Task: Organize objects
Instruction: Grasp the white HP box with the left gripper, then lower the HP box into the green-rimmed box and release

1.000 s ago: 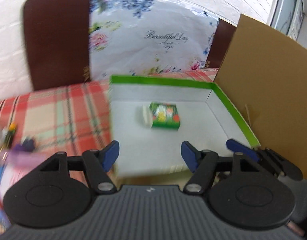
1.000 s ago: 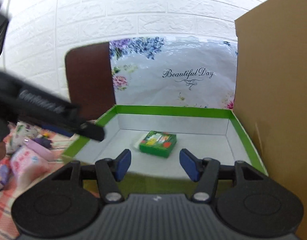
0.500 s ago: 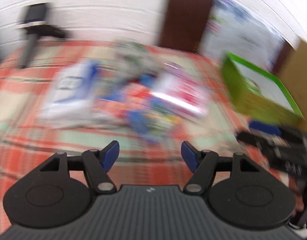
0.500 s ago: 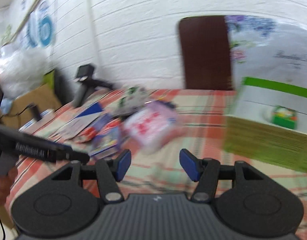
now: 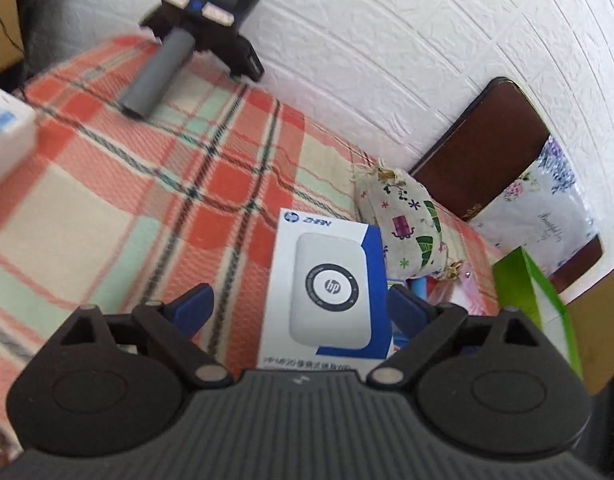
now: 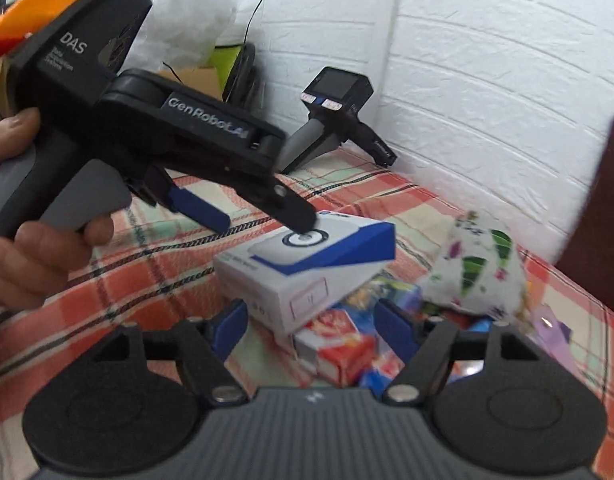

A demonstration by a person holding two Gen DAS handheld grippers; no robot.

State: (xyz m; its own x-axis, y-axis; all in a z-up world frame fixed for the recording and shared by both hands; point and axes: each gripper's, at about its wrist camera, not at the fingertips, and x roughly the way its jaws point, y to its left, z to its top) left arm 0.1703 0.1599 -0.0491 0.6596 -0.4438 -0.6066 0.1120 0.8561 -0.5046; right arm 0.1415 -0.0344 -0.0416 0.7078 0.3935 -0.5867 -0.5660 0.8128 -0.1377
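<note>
HP box [image 5: 327, 284]: rigid, light, smooth card, likely best gripped across long sides; left gripper [image 5: 299, 308] and right gripper [image 6: 311, 320] jaws apart, empty.

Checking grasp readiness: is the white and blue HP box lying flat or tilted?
Tilted. In the right wrist view the HP box rests one end on the red carton, so its top slopes; the left gripper hovers open over it.
</note>
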